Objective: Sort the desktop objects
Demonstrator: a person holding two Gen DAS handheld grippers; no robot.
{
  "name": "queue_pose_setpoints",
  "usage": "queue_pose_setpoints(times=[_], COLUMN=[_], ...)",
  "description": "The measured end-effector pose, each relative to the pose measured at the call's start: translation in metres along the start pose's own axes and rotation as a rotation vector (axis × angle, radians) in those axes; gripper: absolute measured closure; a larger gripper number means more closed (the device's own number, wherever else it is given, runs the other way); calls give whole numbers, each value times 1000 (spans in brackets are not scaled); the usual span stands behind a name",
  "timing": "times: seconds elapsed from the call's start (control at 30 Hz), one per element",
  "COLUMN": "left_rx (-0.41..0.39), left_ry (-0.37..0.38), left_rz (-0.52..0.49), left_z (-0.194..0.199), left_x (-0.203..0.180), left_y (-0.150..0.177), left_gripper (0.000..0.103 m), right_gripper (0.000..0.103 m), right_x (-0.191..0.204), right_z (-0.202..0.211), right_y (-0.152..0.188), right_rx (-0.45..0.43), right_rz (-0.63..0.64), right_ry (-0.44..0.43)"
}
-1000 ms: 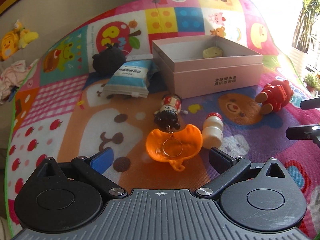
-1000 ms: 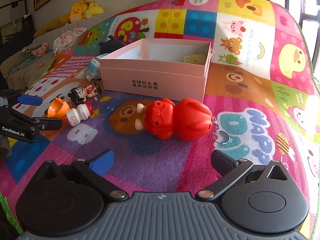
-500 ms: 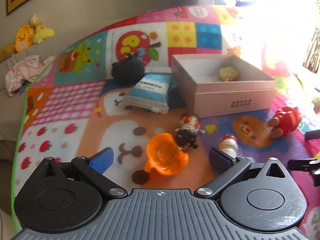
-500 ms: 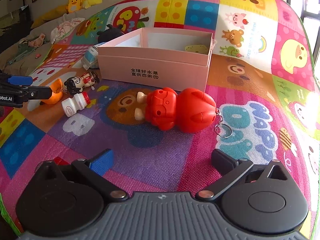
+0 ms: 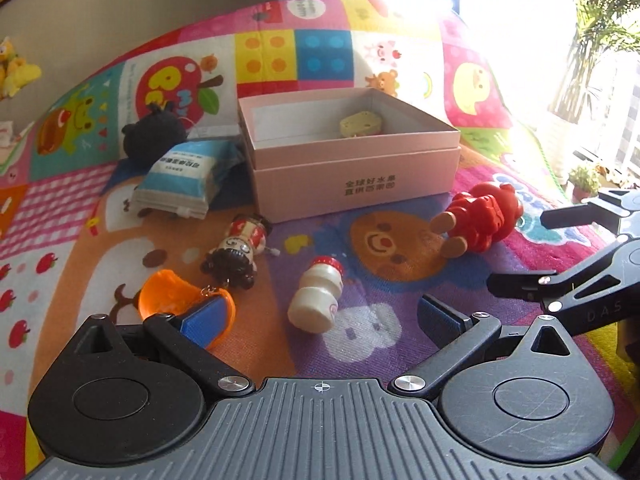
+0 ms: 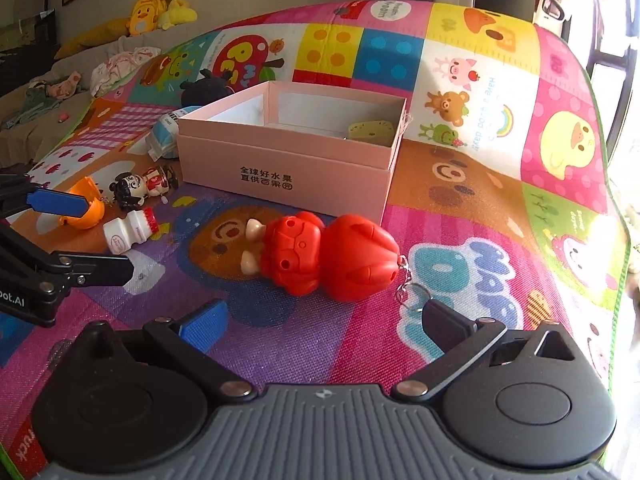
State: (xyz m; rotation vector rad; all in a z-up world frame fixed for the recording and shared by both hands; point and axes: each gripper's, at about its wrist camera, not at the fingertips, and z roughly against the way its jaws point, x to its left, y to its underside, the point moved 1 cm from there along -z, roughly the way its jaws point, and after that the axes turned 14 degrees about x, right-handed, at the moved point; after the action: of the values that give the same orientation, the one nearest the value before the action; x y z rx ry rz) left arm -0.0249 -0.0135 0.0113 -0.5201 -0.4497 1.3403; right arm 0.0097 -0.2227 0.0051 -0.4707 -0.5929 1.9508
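Sunlight floods the far right corner of the bright cartoon play mat (image 6: 460, 208), which carries everything, so expect glare on that side. Your left gripper (image 5: 316, 320) has its jaws spread wide and holds nothing; the small white bottle (image 5: 316, 294) lies on its side between the two fingers, red cap pointing toward the pink box (image 5: 352, 168). The orange dish (image 5: 176, 300) sits just beside the bottle, with your blue pad overlapping it, and the little doll figure (image 5: 240, 250) lies just beyond.

Your right gripper (image 6: 320, 320) is likewise wide open and empty, lined up on the red figure (image 6: 328, 258), which lies on its side just in front of the box's near wall, its keyring trailing toward your right finger.

The box sits toward the mat's far edge, already holding a yellow sponge-like piece (image 6: 370, 130). A blue packet (image 5: 184, 176) and a dark plush (image 5: 154, 136) wait at its left.

To close well on the bottle, I'd shift left gripper slightly right so the pad clears the dish, then squeeze across the bottle's waist rather than its rounded base; it looks likely to roll. For the red figure, grip the body and keep the ring outside the jaws.
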Motion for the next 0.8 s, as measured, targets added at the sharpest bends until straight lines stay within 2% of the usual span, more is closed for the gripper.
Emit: queue_pose_setpoints(times=[0.17,0.37,0.53,0.8], left_rx=[11,10,37,73], left_ry=[-17,53,134,167], left_rz=[14,27,37,46], left_z=[-1,5,-1,-17], left_x=[5,4,-3,-14], left_y=[4,5,3,-11], left_gripper=[0,0,0,0], right_gripper=[0,1,3,3], right_x=[0,2,0,-5], right_z=[-15,-33,-26,1], right_y=[-23,-36,-26,10], right_rx=[19,39,33,4], right_rz=[-12,-58,-45,-24], right_ry=[2,-6,-2,14])
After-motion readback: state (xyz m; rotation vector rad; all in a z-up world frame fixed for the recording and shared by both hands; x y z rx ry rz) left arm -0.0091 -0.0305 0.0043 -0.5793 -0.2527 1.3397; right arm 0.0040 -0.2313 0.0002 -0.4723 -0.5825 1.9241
